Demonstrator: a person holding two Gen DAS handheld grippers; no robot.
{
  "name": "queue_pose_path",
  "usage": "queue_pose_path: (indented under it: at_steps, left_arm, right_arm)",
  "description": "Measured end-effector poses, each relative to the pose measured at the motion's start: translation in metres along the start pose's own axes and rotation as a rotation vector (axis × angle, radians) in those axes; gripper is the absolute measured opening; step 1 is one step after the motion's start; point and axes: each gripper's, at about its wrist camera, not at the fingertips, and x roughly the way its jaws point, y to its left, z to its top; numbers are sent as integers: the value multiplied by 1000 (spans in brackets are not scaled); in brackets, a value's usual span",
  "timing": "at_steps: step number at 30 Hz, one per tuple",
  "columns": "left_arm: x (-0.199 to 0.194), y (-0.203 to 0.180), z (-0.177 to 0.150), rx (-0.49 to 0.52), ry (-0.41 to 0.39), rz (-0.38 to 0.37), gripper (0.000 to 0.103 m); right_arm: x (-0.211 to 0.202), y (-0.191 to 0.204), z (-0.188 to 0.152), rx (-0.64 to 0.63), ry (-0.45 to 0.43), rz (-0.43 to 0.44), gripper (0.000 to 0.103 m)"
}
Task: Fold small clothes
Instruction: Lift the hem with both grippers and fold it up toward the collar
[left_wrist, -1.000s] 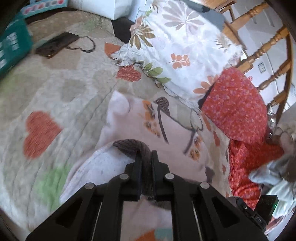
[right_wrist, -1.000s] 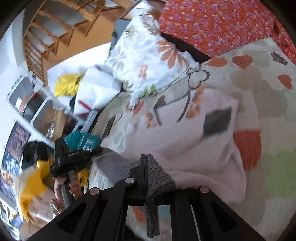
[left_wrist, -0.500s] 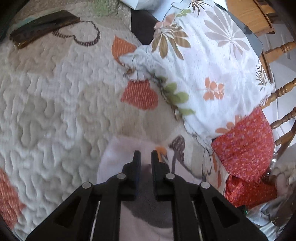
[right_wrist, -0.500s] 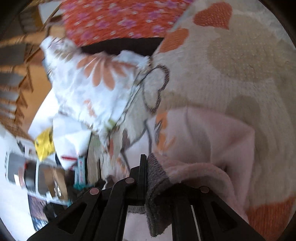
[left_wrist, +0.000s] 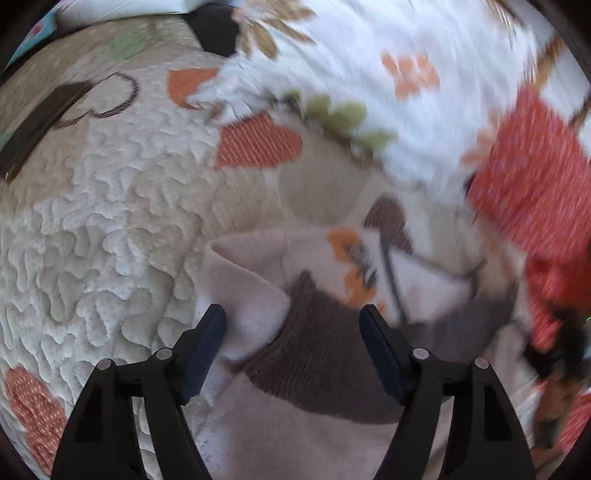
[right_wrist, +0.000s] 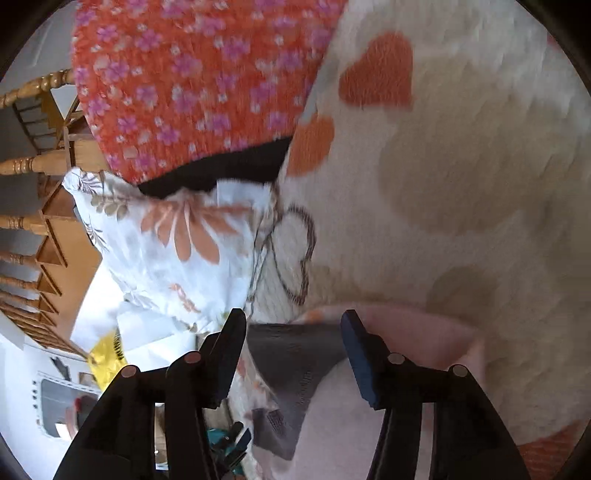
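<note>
— Both claws were pinching the grey ribbed cuffs a second ago; now the left claw (left_wrist: 291, 323) and the right claw (right_wrist: 293, 330) are opening, pads coming clear of the cloth, and both hands are sitting lower over the bed.

— So where is the pink sweatshirt (left_wrist: 255, 280) lying?

— It is resting on the heart-patterned quilt (left_wrist: 92, 229), folded over, with one grey cuff (left_wrist: 321, 343) between the left fingers, untouched. In the right view the other grey cuff (right_wrist: 291, 354) is sitting between the fingers too.

— How is it going to handle?

— Soft, light fleece — probably limp, slumping wherever it is unsupported. The ribbed cuffs or a folded edge are looking like the firmest holds.

— Room to move?

— Open quilt is lying on the free side; the floral pillow (left_wrist: 388, 74) and the red cloth (left_wrist: 528, 177) are crowding the far side.
</note>
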Motion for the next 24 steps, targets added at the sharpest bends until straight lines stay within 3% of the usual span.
queue_pose_path:
  at_steps: [1, 2, 3, 7, 13, 18, 21, 22, 24]
  left_arm:
    - [5, -5, -1, 32, 14, 35, 47]
    - [10, -11, -2, 67, 28, 84, 12]
    - [13, -15, -2, 97, 27, 142, 10]
    - [6, -13, 7, 59, -16, 122, 8]
    - [0, -2, 29, -62, -100, 79, 7]
    - [24, 3, 38, -105, -82, 104, 7]
    - [26, 5, 41, -120, -86, 98, 7]
    - [24, 5, 41, -123, -92, 95, 7]
    - [20, 5, 42, -127, -107, 93, 7]
  right_arm:
    - [-4, 11, -2, -79, 8, -59, 59]
    - [-5, 18, -4, -135, 16, -94, 59]
    - [-5, 31, -10, -234, 34, -146, 59]
    - [7, 56, -31, -455, 95, -253, 59]
    - [27, 58, -44, -527, 80, -330, 59]
    - [60, 62, -45, -664, 56, -483, 59]
    - [83, 60, -45, -708, 83, -529, 59]
    - [88, 59, -46, -725, 98, -530, 46]
    - [88, 57, -44, -710, 116, -508, 8]
